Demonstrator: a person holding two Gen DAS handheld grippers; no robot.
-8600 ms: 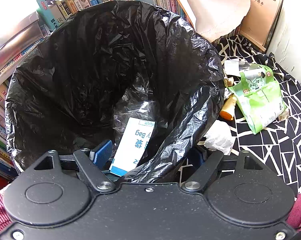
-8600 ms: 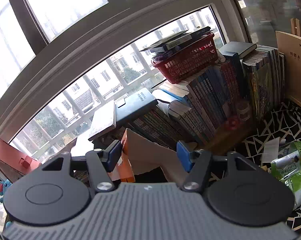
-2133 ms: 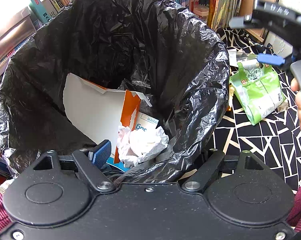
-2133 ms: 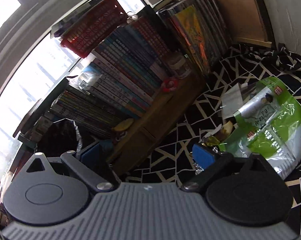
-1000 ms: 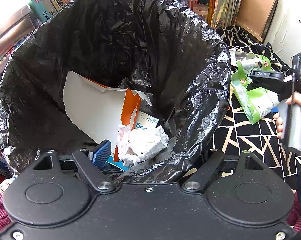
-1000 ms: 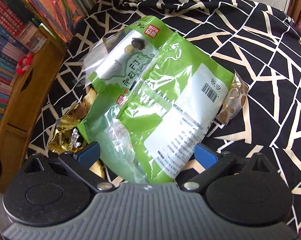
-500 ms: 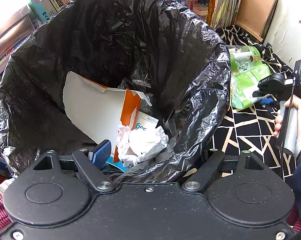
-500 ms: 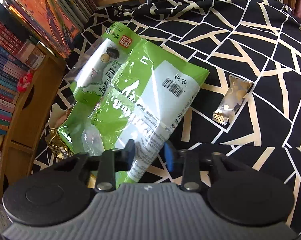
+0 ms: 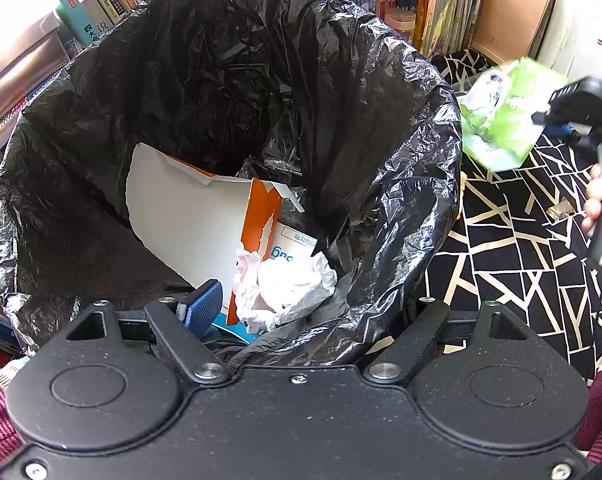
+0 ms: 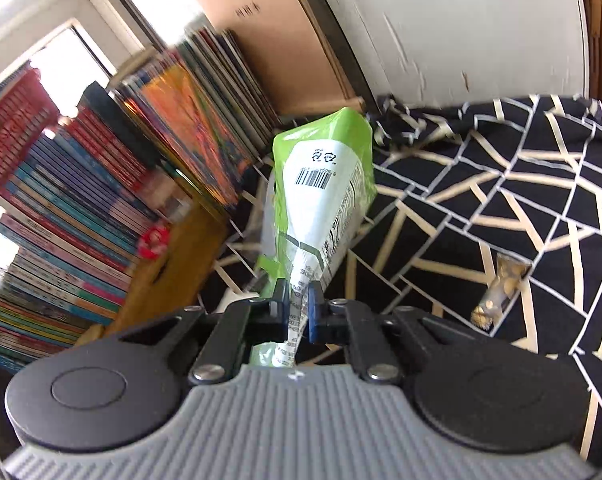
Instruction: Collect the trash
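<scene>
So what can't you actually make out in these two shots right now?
- Left gripper: its right fingertip is hidden behind the black bag's rim, left wrist view.
- Green packet: print smeared by motion blur, left wrist view.
- Small wrapper on the patterned cloth: too small to identify, right wrist view.

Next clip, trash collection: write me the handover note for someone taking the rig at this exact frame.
Right claw: shut on the green snack bag, pinched at its edge and lifted off the patterned cloth.
Left claw: holds the rim of the black bin bag, keeping it open.
Done: torn orange-and-white box and crumpled tissue are in the bag.
Left: drop the green bag in, then pick up the small clear wrapper on the cloth.
</scene>
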